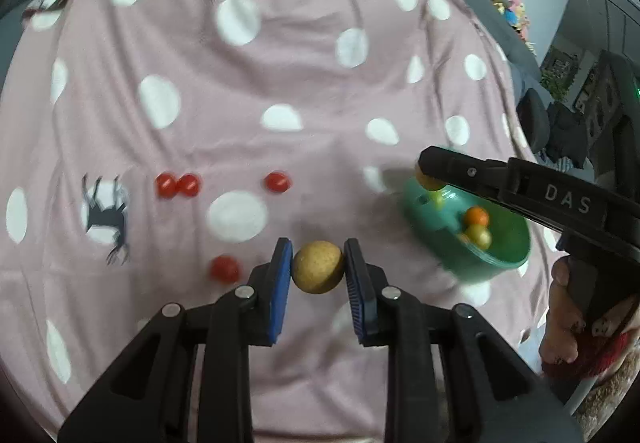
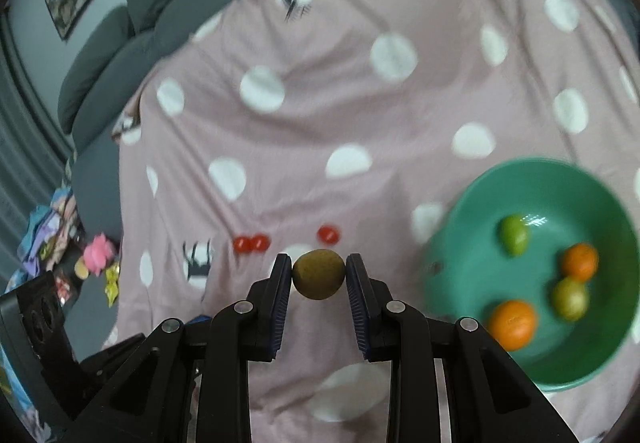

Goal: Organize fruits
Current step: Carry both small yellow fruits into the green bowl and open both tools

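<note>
Four fruits (image 2: 514, 324) in green bowl (image 2: 480, 199)

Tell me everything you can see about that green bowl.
The green bowl is round, smooth and glossy, plastic by the look of it, with a highlight on its inner wall. It sits open side up on the pink spotted blanket. Inside lie two orange fruits, a green fruit and a yellow-green fruit. It looks blurred. In the left wrist view, the right gripper reaches over its rim.

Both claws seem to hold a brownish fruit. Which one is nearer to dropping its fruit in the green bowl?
Probably the right gripper: the left camera shows it at the bowl's rim, while the left gripper holds its fruit over the cloth.
</note>
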The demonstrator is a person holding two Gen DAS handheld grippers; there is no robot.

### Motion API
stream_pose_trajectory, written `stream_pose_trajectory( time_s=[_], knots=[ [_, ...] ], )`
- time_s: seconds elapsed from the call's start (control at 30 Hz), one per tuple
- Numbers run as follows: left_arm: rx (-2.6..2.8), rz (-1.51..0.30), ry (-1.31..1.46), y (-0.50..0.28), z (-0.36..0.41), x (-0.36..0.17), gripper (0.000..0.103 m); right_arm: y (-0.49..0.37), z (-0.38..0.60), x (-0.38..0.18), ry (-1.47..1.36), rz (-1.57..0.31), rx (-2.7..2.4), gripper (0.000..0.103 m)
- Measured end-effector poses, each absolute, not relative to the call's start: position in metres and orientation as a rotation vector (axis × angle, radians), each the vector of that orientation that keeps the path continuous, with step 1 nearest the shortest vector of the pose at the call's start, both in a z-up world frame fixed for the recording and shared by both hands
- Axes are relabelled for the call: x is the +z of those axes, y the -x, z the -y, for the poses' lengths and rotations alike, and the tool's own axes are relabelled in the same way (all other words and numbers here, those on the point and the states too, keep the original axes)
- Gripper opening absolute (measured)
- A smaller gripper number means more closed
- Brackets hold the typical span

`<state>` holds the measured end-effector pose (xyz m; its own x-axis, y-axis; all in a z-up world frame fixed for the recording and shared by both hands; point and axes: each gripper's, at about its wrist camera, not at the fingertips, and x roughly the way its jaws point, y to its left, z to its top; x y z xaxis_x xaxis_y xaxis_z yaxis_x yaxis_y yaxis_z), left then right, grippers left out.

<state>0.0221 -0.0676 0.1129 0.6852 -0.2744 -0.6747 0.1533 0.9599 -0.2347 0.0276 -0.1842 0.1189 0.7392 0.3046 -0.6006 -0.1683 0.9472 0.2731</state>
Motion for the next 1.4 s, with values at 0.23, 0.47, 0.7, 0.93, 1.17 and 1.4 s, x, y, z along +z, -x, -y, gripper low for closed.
stream_pose_trajectory(
  time_s=[0.23, 0.47, 0.7, 0.93, 1.17, 1.4],
  knots=[
    [-0.329, -0.747, 0.157, -0.046, 0.136, 0.124, 0.026, -0.016, 0.245, 0.142, -0.280, -0.598, 0.188, 0.030],
    [-0.402, -0.762, 0.115, -0.069, 0.199, 0.122, 0.026, -0.014, 0.304, 0.142, -0.284, -0.575, 0.041, 0.030],
    [-0.458, -0.824, 0.072, -0.084, 0.247, 0.104, 0.026, -0.019, 0.356, 0.121, -0.398, -0.634, -0.051, 0.030],
    [-0.465, -0.869, 0.049, -0.091, 0.264, 0.089, 0.026, -0.022, 0.366, 0.111, -0.384, -0.675, -0.132, 0.030],
    [-0.461, -0.889, 0.062, -0.094, 0.263, 0.082, 0.026, -0.028, 0.368, 0.102, -0.368, -0.723, -0.152, 0.030],
    [-0.484, -0.837, 0.092, -0.087, 0.257, 0.092, 0.046, -0.026, 0.363, 0.106, -0.341, -0.706, -0.159, 0.034]
  ],
)
